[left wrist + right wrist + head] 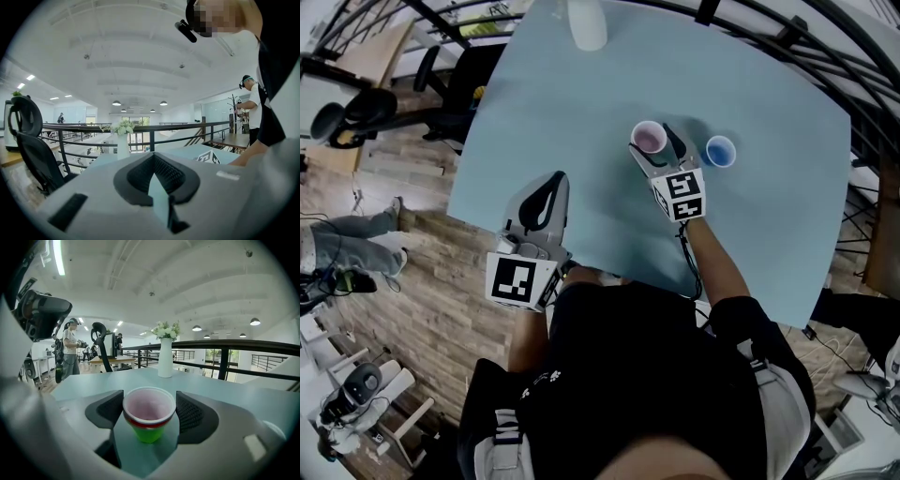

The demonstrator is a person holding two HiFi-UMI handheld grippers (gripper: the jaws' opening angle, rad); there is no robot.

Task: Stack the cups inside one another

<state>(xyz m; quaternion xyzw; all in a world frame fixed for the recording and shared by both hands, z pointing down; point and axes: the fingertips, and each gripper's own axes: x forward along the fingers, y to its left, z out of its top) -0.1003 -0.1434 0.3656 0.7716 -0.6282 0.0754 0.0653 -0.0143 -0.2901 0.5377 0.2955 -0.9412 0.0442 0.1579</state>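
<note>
Left tongs (pixel 553 187) sit at lower left over the near counter (pixel 581 112) edge, pressed together and empty. Right tongs (pixel 150 401) are at centre frame, pads against both sides of the cup stack (pixel 148 425)'s rim: pink cup nested in a red-rimmed one, green at the bottom. I can't tell whether the stack is lifted or resting on the counter. The blue cup (pixel 719 151) stands alone just right of it, looks like the last one loose. Step: joining the stack with blue. Next needs rims centred and a straight drop, no tilt. The vase (pixel 586 23) at the top edge is well clear.
</note>
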